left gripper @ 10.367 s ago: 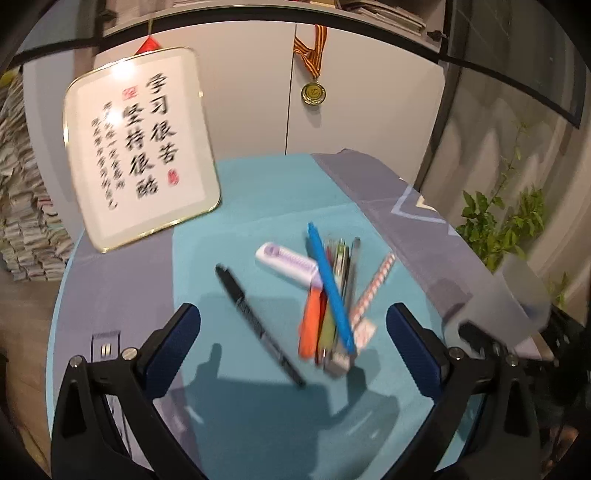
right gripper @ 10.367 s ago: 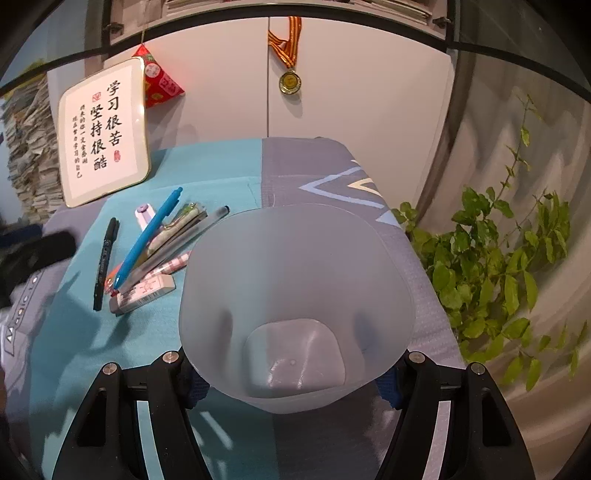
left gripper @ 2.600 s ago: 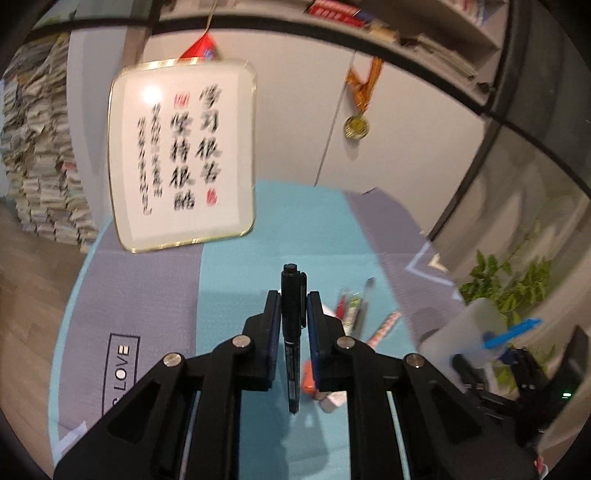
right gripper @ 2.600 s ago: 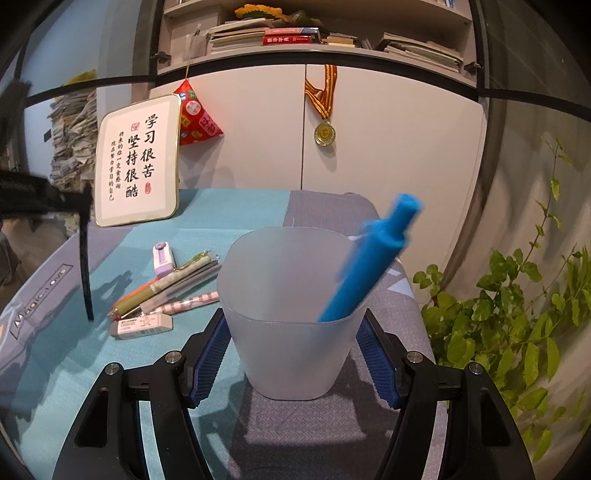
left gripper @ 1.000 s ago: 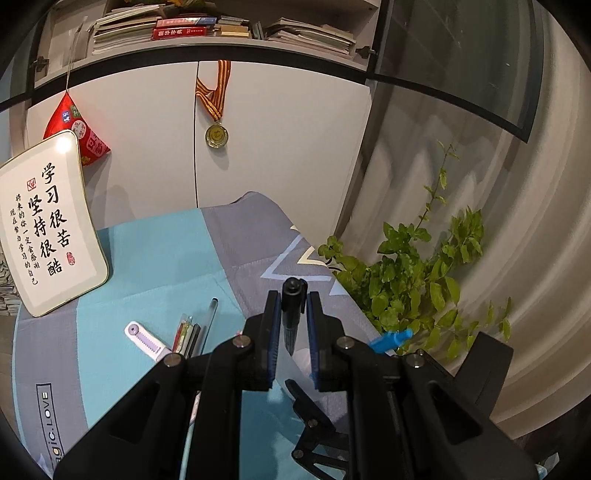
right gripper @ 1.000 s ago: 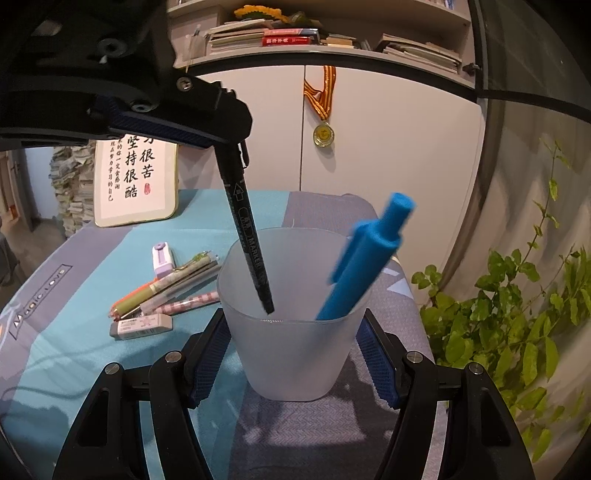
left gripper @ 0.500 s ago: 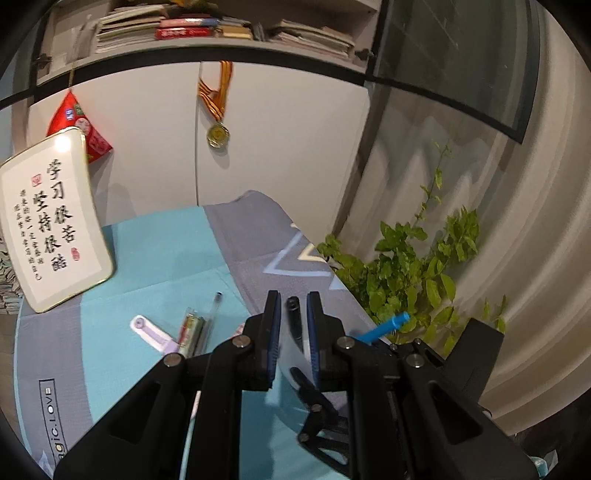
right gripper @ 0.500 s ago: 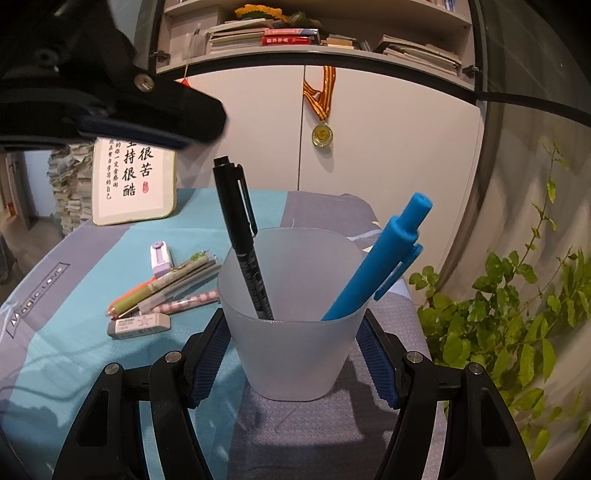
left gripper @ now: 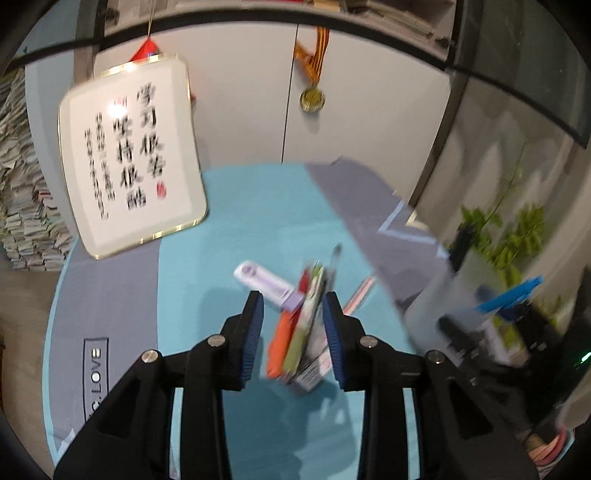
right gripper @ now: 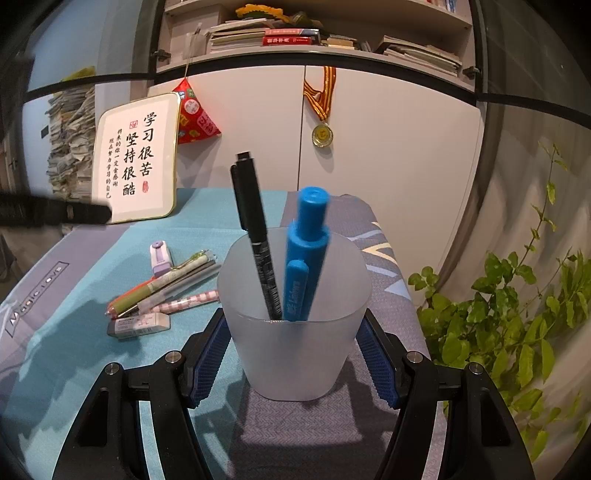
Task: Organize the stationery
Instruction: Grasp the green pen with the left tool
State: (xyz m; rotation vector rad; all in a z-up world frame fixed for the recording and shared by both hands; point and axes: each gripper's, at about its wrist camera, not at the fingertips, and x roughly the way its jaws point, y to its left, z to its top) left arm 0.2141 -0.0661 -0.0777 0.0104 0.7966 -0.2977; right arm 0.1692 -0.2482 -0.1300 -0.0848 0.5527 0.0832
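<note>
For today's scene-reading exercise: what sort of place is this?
Probably a home study: shelves of books above white cabinets, a medal hung on a door, framed calligraphy, and loose pens on the table.

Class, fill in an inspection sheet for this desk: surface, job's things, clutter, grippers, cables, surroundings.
Surface: table under a teal and grey cloth.
Job's things: frosted cup holding a black marker and a blue pen; loose pens, eraser and correction tape lie on the cloth.
Clutter: nothing seen.
Grippers: right gripper shut on the cup; left gripper opening, empty, above the pens.
Cables: nothing seen.
Surroundings: calligraphy plaque, medal, plant, bookshelf.
</note>
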